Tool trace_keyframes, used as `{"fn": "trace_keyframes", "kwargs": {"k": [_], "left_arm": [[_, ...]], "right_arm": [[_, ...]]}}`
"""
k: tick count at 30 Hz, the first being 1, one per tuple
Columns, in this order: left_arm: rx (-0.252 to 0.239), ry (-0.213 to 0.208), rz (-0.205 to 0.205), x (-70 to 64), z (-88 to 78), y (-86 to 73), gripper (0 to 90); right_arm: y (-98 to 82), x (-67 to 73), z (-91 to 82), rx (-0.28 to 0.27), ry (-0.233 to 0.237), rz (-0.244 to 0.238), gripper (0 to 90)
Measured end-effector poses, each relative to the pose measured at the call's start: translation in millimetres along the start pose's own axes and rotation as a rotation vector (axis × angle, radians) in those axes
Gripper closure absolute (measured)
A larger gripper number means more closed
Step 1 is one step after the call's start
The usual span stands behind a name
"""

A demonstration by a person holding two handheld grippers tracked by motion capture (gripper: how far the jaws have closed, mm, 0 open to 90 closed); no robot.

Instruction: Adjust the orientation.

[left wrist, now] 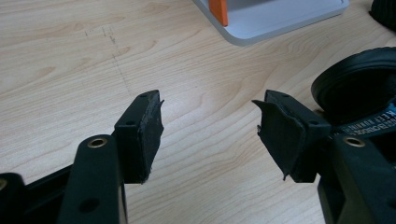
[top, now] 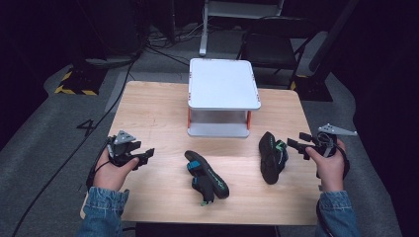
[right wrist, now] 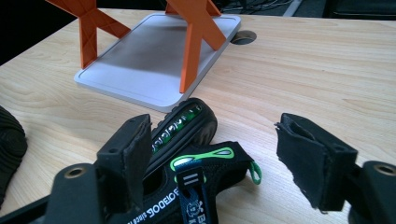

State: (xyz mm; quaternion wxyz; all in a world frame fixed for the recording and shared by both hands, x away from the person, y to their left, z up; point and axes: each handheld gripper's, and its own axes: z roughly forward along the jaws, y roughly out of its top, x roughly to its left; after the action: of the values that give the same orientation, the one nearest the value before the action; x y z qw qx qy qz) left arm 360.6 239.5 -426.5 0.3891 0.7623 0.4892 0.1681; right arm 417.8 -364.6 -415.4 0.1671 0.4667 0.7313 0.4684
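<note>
Black shoes: two climbing shoes lay on the wooden counter (top: 148,113), both in front of the white two-tier stand (top: 223,84); I took them as the things to move.
Right shoe: this shoe (top: 272,157) sat in front of the stand's right corner, long axis running roughly from the stand toward me, toe end toward the stand.
Right fingers: my right gripper (top: 295,146) hovered just to the right of that shoe, fingers (right wrist: 128,156) spread apart and grasping nothing; in the right gripper view the shoe's green-marked strap (right wrist: 205,161) lay low between the fingers, nearer one of them.
Left shoe: the other shoe (top: 206,176) lay in front of the stand's middle, its long axis slanted, blue-tabbed end toward the stand.
Left fingers: my left gripper (top: 146,156) was well to the left of that shoe, fingers (left wrist: 144,135) released with only bare wood between them; the shoe's dark rim (left wrist: 359,88) showed off to one side.
Nearer hand: I judged the right one far closer to a grasp.
Key relation: the right shoe lay leftward of the right fingers, side-on to them, so a short sideways push would straddle it.
Room: open wood around both shoes; the stand's lower shelf (right wrist: 154,60) stood just beyond the right shoe's toe, the counter's right edge near my right hand.
</note>
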Motion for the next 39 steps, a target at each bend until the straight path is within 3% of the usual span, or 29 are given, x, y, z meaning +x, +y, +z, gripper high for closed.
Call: {"fn": "trace_keyframes", "kwargs": {"k": [2,3,6,10,11,12,13,14,15,18,19,20,21,24,25,33,35,39], "left_arm": [[0.001,0.009,-0.005,-3.0,-2.0,1.6,34.8],[-0.006,0.018,0.016,-6.0,-4.4,4.6,33.7],[-0.010,0.005,0.025,-10.7,-6.8,8.9,33.2],[0.004,-0.041,0.053,-26.6,-8.2,19.0,32.3],[0.006,-0.068,0.101,-36.2,-6.3,23.5,32.3],[0.006,-0.068,0.101,-36.2,-6.3,23.5,32.2],[0.005,-0.110,0.139,-46.4,-4.8,27.7,32.1],[0.005,-0.110,0.139,-46.4,-4.8,27.7,32.0],[-0.001,-0.145,0.167,-56.6,-3.9,30.9,32.0],[0.005,-0.176,0.190,-65.5,-3.3,33.1,31.9],[0.021,-0.207,0.223,-72.6,-1.6,34.2,31.9],[0.021,-0.207,0.223,-72.6,-1.6,34.2,32.0],[0.092,-0.273,0.246,-78.6,3.3,32.6,31.9],[0.185,-0.312,0.306,-85.9,13.9,26.9,32.5],[0.215,-0.316,0.317,-87.5,17.3,25.0,33.2],[0.269,-0.316,0.322,-90.7,41.4,13.9,38.5],[0.269,-0.293,0.329,-91.1,45.8,12.4,40.6],[0.275,-0.287,0.334,-92.2,52.0,9.6,47.4]], "right_arm": [[-0.1,0.1,-1.0,-0.001,-0.002,0.003,28.3],[-1.2,0.0,-2.0,-0.003,-0.005,0.005,28.5],[-3.0,-0.1,-3.1,0.002,-0.007,0.008,28.5],[-5.9,-0.5,-7.6,0.004,-0.014,0.013,29.0],[-6.8,-0.6,-9.7,0.001,-0.017,0.017,29.2],[-6.8,-0.6,-9.7,0.001,-0.017,0.017,29.2],[-8.0,-0.5,-10.8,0.004,-0.017,0.021,29.4],[-8.0,-0.5,-10.8,0.004,-0.017,0.021,29.4],[-9.9,-0.5,-11.4,0.009,-0.017,0.025,29.5],[-12.5,0.0,-12.8,0.021,-0.020,0.031,29.5],[-13.0,0.5,-13.2,0.017,-0.020,0.034,29.5],[-13.0,0.5,-13.2,0.017,-0.020,0.034,29.5],[-13.6,1.1,-14.5,0.017,-0.018,0.032,29.5],[-16.1,0.1,-14.5,0.028,-0.017,0.044,29.5],[-16.8,-1.1,-13.8,0.030,-0.018,0.045,29.5],[-18.0,0.7,-7.6,0.047,-0.008,0.046,29.5],[-17.5,1.6,-7.1,0.047,-0.005,0.042,29.5],[-17.0,2.0,-6.5,0.048,0.000,0.042,30.2]]}}
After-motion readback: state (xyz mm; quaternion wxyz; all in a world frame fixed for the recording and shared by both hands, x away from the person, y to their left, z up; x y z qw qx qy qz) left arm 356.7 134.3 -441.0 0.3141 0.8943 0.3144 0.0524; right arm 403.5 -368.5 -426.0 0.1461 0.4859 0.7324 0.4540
